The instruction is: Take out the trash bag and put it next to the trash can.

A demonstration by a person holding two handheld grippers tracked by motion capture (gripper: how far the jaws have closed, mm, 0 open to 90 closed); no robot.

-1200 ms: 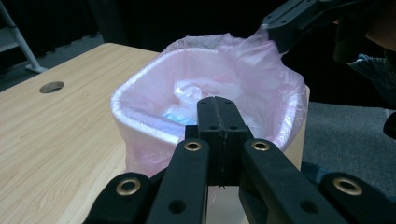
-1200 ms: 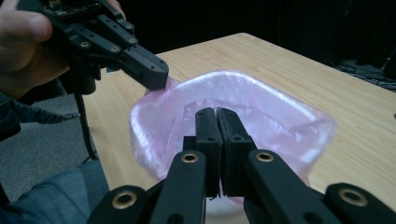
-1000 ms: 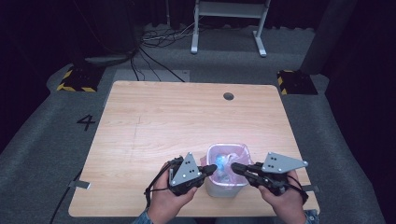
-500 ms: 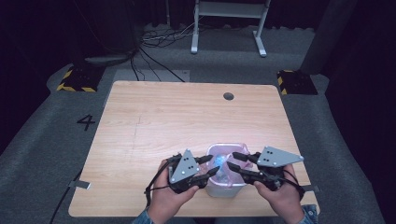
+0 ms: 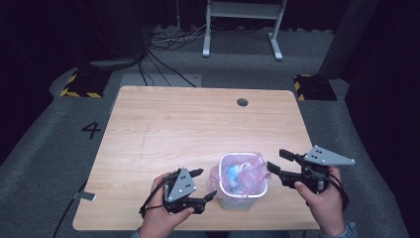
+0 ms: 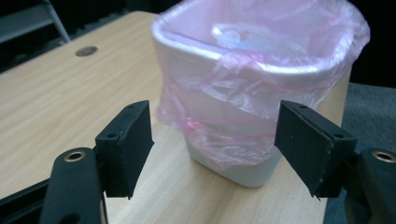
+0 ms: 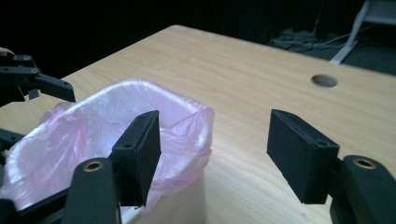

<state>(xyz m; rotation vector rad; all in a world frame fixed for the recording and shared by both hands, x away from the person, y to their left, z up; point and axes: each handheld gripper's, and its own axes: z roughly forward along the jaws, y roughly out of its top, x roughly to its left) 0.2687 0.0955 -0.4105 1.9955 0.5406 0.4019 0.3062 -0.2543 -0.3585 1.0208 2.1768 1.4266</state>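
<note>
Both grippers stand with their jaws spread wide and hold nothing. In the high view the left gripper (image 5: 204,184) is at the near edge of the wooden table (image 5: 188,129), just left of a small white bin (image 5: 242,193), and its jaws point to the right, toward the bin. The person's left hand (image 5: 161,218) grips it from below. The right gripper (image 5: 277,163) is on the right side of the bin, near it but apart from it, and its jaws point to the left. The right hand (image 5: 322,203) holds it near the right edge of the table.

The bin stands upright near the near edge of the table, a little right of the middle. A thin pink plastic bag (image 5: 255,166) lines it, and the loose top of the bag is folded over the rim and hangs down the outer wall. Inside lies something pale and bluish (image 5: 232,173), but I cannot tell what it is.

In the left gripper view the lined bin (image 6: 243,93) stands between and beyond the two black jaws, not touching them. In the right gripper view the bin (image 7: 107,140) is low at the left, partly behind the left jaw, and the other gripper (image 7: 32,84) shows at the far left side. A round hole (image 5: 242,102) is in the far part of the table.
</note>
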